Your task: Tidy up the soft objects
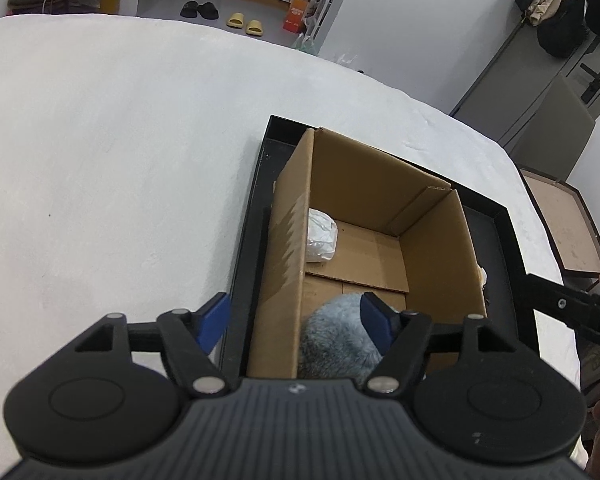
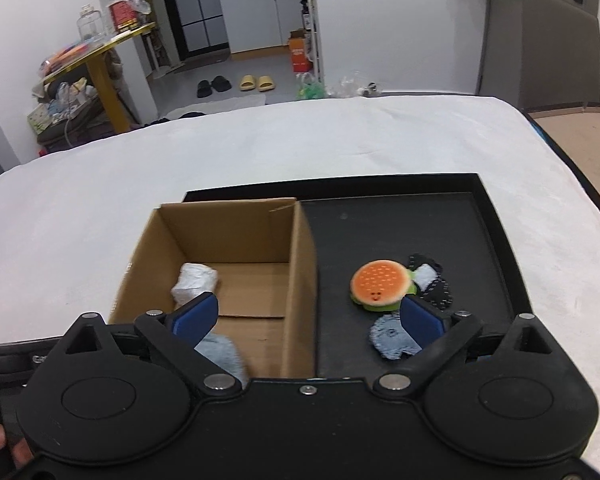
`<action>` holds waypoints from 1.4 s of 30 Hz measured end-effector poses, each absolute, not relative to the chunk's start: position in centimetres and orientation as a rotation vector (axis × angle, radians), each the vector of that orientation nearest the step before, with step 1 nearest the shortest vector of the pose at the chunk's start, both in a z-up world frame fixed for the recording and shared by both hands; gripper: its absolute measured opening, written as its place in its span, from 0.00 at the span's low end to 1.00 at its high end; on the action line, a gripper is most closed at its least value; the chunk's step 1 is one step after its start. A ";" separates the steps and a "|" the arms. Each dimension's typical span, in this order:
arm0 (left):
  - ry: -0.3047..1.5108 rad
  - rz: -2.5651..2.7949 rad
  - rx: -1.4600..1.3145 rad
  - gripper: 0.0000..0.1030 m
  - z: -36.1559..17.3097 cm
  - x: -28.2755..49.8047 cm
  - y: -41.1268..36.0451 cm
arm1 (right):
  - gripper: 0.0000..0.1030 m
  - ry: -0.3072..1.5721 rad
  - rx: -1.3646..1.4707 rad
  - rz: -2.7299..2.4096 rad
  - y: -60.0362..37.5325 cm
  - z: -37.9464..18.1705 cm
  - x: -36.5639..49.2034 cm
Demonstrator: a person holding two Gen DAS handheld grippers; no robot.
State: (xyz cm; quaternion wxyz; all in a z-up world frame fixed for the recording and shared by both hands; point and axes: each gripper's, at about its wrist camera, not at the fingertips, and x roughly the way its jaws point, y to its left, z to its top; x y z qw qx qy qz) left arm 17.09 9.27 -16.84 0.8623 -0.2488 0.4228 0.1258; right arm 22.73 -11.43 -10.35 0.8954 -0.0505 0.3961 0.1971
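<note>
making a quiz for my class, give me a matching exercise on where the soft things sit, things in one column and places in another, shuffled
Things:
1. burger toy
2. white bundle
3. fluffy grey toy
4. denim patch

Places:
A. far left corner of the cardboard box
B. black tray, nearest the camera
C. near end of the box
D. black tray, beside the dark spotted cloth

Pairs: 1-D, 2-A, 3-C, 4-B
</note>
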 end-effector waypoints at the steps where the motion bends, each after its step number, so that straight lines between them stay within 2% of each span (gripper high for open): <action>1: 0.887 0.266 -0.522 0.70 -16.9 17.2 9.2 | 0.97 0.822 -0.104 0.402 -11.8 -10.4 22.9; 20: 0.906 0.270 -0.487 0.71 -17.1 19.0 7.1 | 0.98 0.853 -0.075 0.316 -16.5 -12.3 24.8; 32: 0.929 0.306 -0.454 0.72 -17.1 19.9 6.2 | 0.98 0.922 -0.103 0.282 -19.1 -15.7 25.3; 42: 0.952 0.333 -0.409 0.78 -17.5 21.0 5.3 | 0.98 0.976 -0.121 0.263 -21.0 -19.1 26.1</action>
